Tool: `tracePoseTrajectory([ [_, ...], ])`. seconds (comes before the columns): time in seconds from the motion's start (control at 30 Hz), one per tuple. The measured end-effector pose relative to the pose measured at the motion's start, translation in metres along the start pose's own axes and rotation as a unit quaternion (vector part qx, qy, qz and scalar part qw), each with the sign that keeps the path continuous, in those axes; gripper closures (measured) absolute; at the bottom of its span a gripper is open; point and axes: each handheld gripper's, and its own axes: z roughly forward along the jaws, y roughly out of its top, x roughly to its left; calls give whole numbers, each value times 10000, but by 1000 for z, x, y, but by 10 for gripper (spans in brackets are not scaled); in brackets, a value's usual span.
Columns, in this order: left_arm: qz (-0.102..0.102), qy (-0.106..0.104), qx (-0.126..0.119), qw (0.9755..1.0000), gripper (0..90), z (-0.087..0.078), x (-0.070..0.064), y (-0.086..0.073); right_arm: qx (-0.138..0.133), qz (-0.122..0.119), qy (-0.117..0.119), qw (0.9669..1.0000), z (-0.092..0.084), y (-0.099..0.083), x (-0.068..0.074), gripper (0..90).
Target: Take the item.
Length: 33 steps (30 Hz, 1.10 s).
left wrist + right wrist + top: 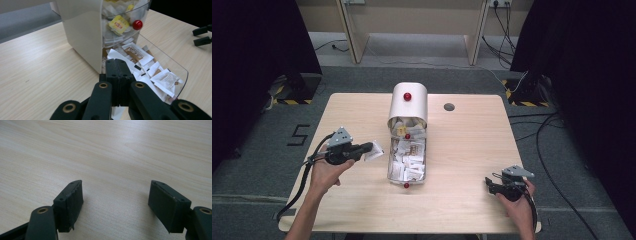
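Note:
A cream box with a rounded lid (408,101) (82,32) stands mid-table. Its clear tray (407,160) (183,72) is pulled out toward me and holds many small sachets, white, brown and yellow. Red knobs (407,96) (137,24) sit on the lid and the tray. My left gripper (368,147) (116,62) hovers just left of the tray, shut on a white sachet (375,150) (112,53) whose paper sticks out past the jaws. My right gripper (488,184) (116,195) rests near the table's front right, open with bare wood between its pads.
The light wooden table (472,145) has a round grey cable hole (449,107) right of the box. Beyond the tray, the right gripper's two jaws are seen in the left gripper view. Cables lie on the floor to the right.

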Motion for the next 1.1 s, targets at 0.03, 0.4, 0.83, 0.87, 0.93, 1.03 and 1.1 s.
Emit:
tracePoseTrajectory([
  [0.03,-26,29,10,10000,893,-2,3,-3,-1,-1,-1,10000,0,0,0,286],
  [0.4,-375,271,-53,9989,891,-9,27,-27,0,-1,-1,10000,0,0,0,286],
  [0.83,-523,504,-35,9973,889,5,44,-42,0,-1,1,10000,0,0,0,286],
  [0.87,-533,510,-34,9973,889,6,45,-42,1,-3,1,10000,0,0,0,286],
  [0.93,-548,519,9,9971,889,9,47,-44,1,-2,1,10000,0,0,0,286],
  [1.03,-566,561,-4,9968,888,11,50,-43,0,-3,2,10000,0,0,0,286],
  [1.1,-594,570,-23,9966,888,11,53,-43,-1,-7,2,10000,0,0,0,286],
])
